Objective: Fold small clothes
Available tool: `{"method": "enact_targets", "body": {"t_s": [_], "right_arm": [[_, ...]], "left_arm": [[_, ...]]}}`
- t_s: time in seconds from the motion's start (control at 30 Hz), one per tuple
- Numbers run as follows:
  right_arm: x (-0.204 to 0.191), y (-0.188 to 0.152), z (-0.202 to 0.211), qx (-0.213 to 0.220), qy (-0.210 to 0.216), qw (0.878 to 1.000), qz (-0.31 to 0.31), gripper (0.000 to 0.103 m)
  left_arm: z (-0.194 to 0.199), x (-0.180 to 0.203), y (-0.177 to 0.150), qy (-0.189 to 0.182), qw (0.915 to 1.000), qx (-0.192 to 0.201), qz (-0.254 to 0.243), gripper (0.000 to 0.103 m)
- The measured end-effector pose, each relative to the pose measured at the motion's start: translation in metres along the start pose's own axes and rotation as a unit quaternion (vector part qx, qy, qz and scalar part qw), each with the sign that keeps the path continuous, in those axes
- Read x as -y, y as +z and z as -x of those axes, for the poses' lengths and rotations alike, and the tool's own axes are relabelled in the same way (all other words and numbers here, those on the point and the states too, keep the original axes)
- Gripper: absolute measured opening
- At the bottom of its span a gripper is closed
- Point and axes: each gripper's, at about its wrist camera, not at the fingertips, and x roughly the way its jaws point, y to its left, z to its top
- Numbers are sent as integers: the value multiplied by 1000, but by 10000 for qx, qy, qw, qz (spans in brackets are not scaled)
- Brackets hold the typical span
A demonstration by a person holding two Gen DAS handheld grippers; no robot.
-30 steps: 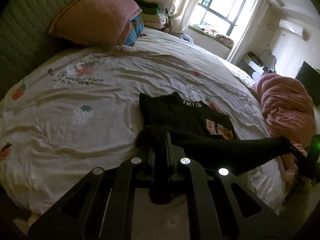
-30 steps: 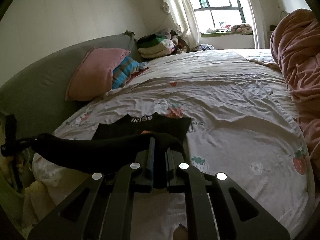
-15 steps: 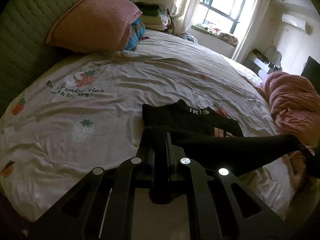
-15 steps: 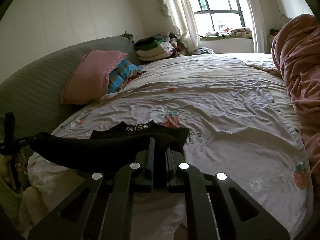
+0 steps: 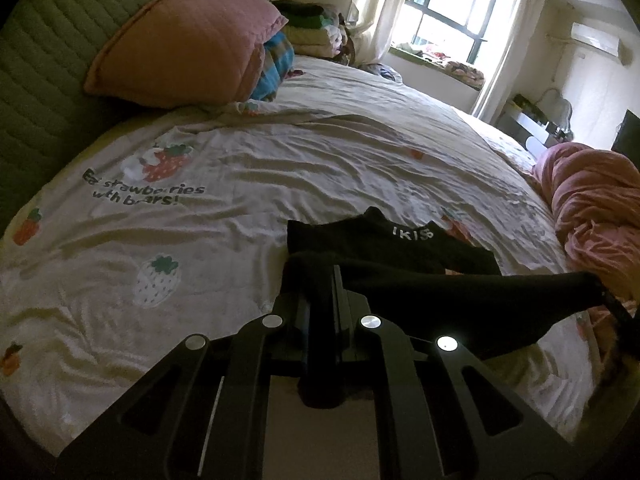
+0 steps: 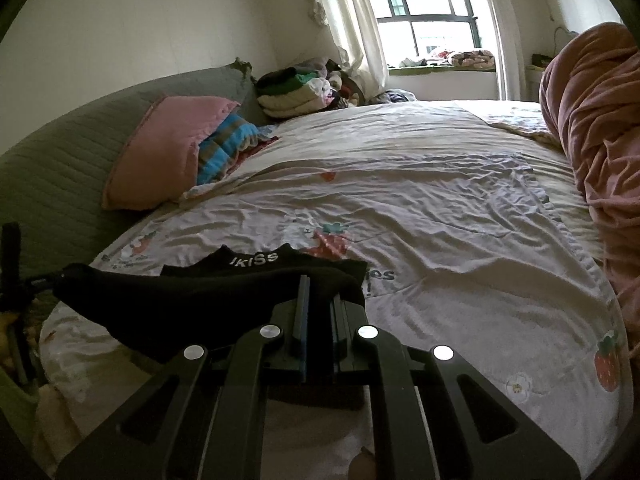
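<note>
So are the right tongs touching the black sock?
Touching. The right wrist view shows the right tongs shut on one end of the black sock, with the fabric pinched between them.

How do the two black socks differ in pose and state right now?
The held sock is stretched taut in the air between the left gripper and right gripper; the lying sock rests flat on the bedsheet, ungripped. The lying sock shows white "IKISS" lettering; the held sock shows none. Both are black.
</note>
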Motion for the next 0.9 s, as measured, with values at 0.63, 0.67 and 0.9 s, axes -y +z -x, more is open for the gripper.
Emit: {"method": "enact_targets", "body": {"t_s": [0.63,0.67,0.9], "right_arm": [[6,10,-53,-194,-254,9994,138,7],[6,10,-56,-205,-268,9993,136,7],[14,13,-90,-436,-429,9981,121,7]], "left_arm": [[-43,-2,13,241,9996,-98,-70,2],[-46,-3,14,259,9996,-107,-83,2],[-69,-6,18,315,9993,-179,-73,2]]}}
